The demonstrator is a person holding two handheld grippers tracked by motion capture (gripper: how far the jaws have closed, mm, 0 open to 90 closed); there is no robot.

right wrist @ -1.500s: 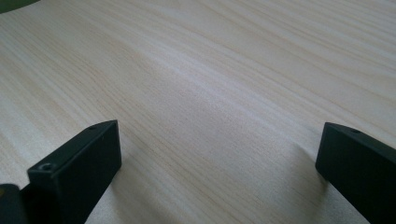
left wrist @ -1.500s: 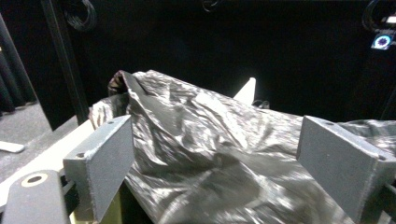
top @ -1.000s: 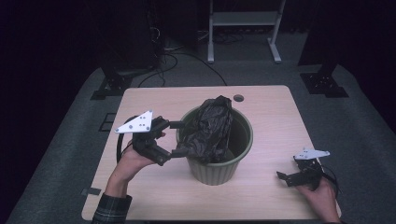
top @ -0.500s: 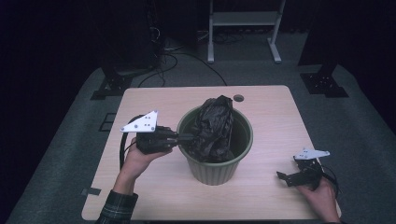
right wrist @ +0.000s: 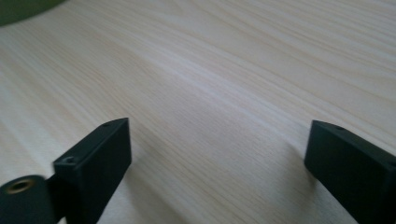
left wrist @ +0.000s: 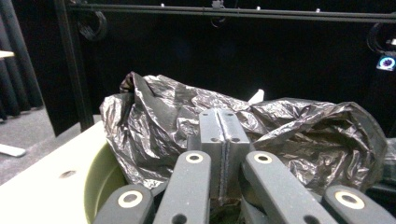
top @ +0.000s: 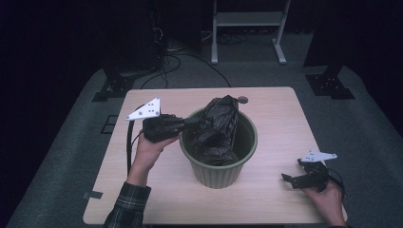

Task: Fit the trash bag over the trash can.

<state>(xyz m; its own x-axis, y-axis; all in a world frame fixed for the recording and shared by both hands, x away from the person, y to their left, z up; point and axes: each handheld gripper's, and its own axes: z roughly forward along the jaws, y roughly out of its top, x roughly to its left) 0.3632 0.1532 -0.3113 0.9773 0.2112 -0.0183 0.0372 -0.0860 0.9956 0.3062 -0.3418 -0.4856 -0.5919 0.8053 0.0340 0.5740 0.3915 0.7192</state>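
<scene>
An olive green bin (top: 218,173) stands in the middle of the wooden table (top: 157,190). A crumpled black plastic bag (top: 216,128) sits in it and rises above the rim. My left gripper (top: 192,122) reaches in from the left at rim height, jaws pressed together on the bag's left edge. In the left gripper view the shut gripper (left wrist: 225,135) points into the bag (left wrist: 303,135), above the bin rim (left wrist: 100,177). My right gripper (top: 291,179) rests low near the table's front right corner, open over bare wood (right wrist: 219,149).
A small dark round disc (top: 243,99) lies on the table behind the bin. A white metal stand (top: 247,19) and cables are on the floor beyond the table. The bin's edge (right wrist: 23,7) peeks in at the top left of the right gripper view.
My left gripper swung from open beside the bin to shut on the bag's left edge, and rose slightly. The right gripper stayed put.
</scene>
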